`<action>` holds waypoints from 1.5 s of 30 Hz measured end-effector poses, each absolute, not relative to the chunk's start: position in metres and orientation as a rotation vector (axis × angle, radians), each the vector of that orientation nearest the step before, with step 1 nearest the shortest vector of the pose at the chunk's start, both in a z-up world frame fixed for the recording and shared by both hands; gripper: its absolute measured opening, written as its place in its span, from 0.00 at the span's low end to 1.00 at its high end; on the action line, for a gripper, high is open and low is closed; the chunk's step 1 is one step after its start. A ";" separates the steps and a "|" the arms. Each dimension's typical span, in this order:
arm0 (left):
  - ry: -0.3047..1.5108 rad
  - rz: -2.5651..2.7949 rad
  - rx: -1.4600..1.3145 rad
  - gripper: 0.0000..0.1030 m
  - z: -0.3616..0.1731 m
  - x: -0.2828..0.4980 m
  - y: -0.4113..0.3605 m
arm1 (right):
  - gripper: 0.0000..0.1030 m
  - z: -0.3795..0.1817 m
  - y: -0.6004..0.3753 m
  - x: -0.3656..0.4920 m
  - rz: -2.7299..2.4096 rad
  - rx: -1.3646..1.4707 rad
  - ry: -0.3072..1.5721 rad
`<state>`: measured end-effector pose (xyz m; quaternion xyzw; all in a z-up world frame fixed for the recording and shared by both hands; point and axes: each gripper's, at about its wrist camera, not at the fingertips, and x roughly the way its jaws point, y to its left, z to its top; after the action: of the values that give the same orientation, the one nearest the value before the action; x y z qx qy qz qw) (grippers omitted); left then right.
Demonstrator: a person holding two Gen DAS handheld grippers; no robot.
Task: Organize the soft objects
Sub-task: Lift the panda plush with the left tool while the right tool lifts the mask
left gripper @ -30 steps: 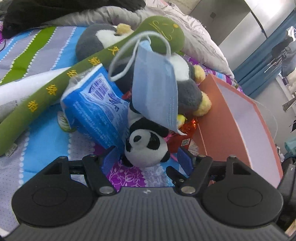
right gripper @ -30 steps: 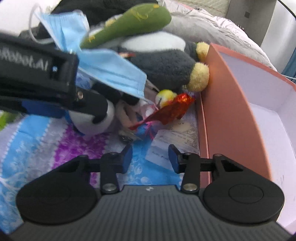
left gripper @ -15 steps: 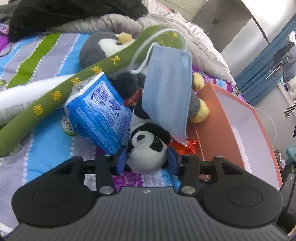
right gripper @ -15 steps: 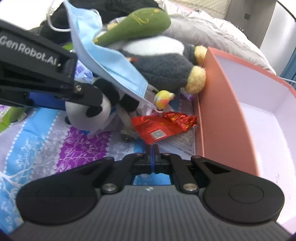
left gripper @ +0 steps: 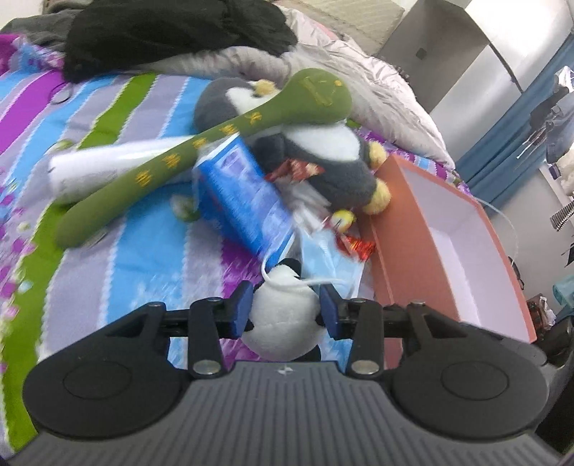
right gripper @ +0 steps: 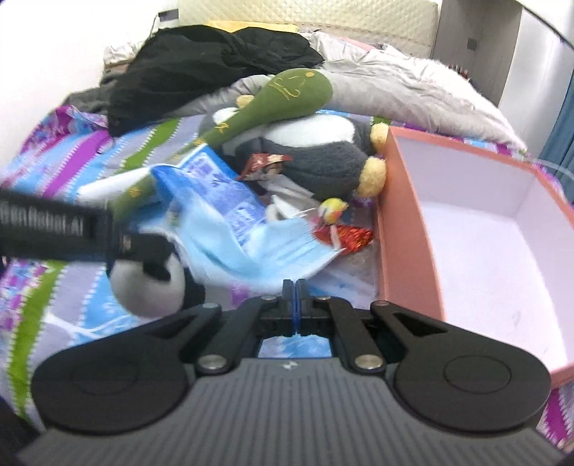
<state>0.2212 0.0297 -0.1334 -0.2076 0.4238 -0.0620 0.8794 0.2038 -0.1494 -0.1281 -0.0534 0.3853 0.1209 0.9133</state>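
Left wrist view: my left gripper (left gripper: 285,308) has its blue-padded jaws closing on a small round plush panda of white and black pile (left gripper: 283,322), which sits between them, pads against its sides. A white elastic loop lies across the panda's top. It belongs to a pleated pale-blue non-woven face mask (left gripper: 323,258) lying just beyond.

Behind, on the bed with its striped and floral cotton sheet (left gripper: 143,258):
- a long green plush club with a rounded head and yellow embroidered characters (left gripper: 201,143), too blurred for me to read;
- a glossy blue plastic tissue pack with white print (left gripper: 244,193), also unreadable;
- a grey-and-white fleece penguin with yellow feet (left gripper: 330,154);
- crinkled red foil wrappers (left gripper: 358,247);
- a black garment (left gripper: 172,32) heaped on a grey quilt.

To the right stands an open salmon-pink cardboard box with a white interior (left gripper: 405,233); the part of the inside I can see holds nothing.

Right wrist view: my right gripper (right gripper: 295,286) has its jaws pressed together, pinching the lower edge of the face mask (right gripper: 258,243). The left gripper's black body enters from the left with white lettering, blurred, and the panda (right gripper: 147,283) hangs in its jaws above the sheet.
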 end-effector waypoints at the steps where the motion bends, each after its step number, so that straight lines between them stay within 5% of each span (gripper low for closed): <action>1: 0.887 -0.121 -0.433 0.45 -0.135 0.213 0.031 | 0.06 -0.127 -0.150 0.202 0.264 -0.088 0.798; 5: 0.910 -0.095 -0.447 0.44 -0.143 0.187 0.041 | 0.08 -0.128 -0.145 0.199 0.280 -0.051 0.823; 9: 0.930 -0.059 -0.468 0.45 -0.153 0.165 0.053 | 0.43 -0.131 -0.144 0.200 0.298 0.005 0.847; 17: 0.957 -0.039 -0.520 0.46 -0.168 0.152 0.075 | 0.64 -0.162 -0.135 0.229 0.253 0.098 0.943; 27: 0.982 -0.039 -0.498 0.51 -0.181 0.163 0.079 | 0.64 -0.203 -0.134 0.273 0.211 0.226 1.020; 29: 0.990 -0.039 -0.501 0.51 -0.185 0.162 0.081 | 0.51 -0.206 -0.131 0.275 0.229 0.221 1.019; 31: 0.993 -0.037 -0.514 0.51 -0.187 0.162 0.084 | 0.18 -0.205 -0.128 0.275 0.247 0.198 1.018; 32: 0.995 -0.040 -0.522 0.51 -0.188 0.161 0.086 | 0.14 -0.204 -0.126 0.275 0.256 0.185 1.019; 45: 0.975 -0.110 -0.492 0.49 -0.175 0.149 0.077 | 0.06 -0.136 -0.131 0.239 0.379 0.195 0.913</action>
<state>0.1491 0.0771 -0.1752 -0.2336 0.4633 -0.0523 0.8532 0.2394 -0.1306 -0.1355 0.0935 0.4373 0.1817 0.8758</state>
